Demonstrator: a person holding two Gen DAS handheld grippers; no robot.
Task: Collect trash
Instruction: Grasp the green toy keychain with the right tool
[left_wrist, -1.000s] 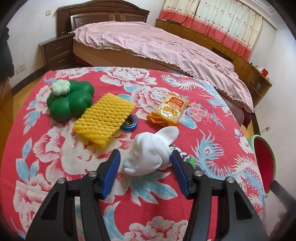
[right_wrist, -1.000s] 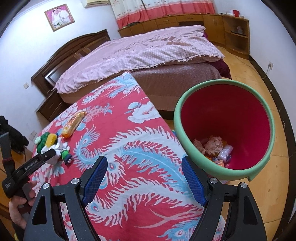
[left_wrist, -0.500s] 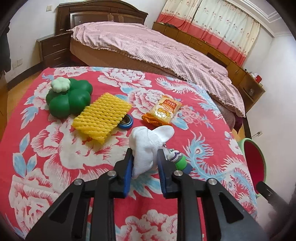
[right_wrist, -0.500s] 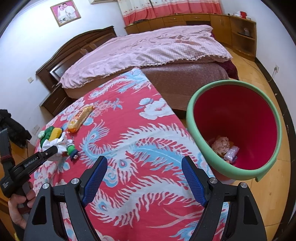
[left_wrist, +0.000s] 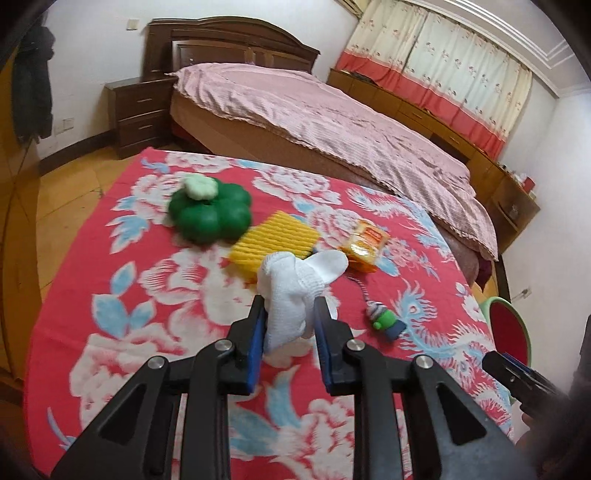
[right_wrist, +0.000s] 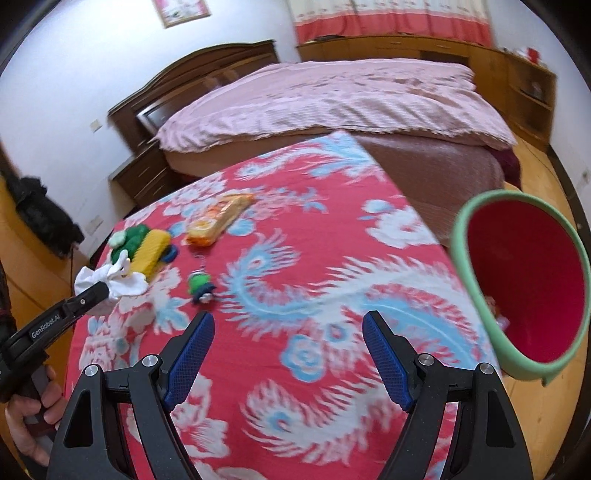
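Between the blue pads of the left claw (left_wrist: 289, 322) sat a white cloth wad (left_wrist: 295, 291), pinched tight and lifted just off the bench (left_wrist: 122, 306). Its long axis ran away from the claw, w/ the rounded loose end pointing forward and slightly right, toward the snack packet (left_wrist: 365, 242). The right claw (right_wrist: 288, 354) was spread wide, holding nothing, hovering over the bench's floral cover near the bin (right_wrist: 480, 280).

Progress, as I judged it: partway. The bin, green-rimmed and red inside, stood off the bench's right edge, and something pale lay at its bottom, probably earlier trash, but blur made that hard to confirm. The wad was gripped but not yet binned. Left on the bench: snack packet, yellow foam net (left_wrist: 273, 240), a green toy (left_wrist: 210, 212), a small green keychain figure (left_wrist: 384, 320). Which of those counted as trash I couldn't tell for sure; packet and net seemed likeliest.
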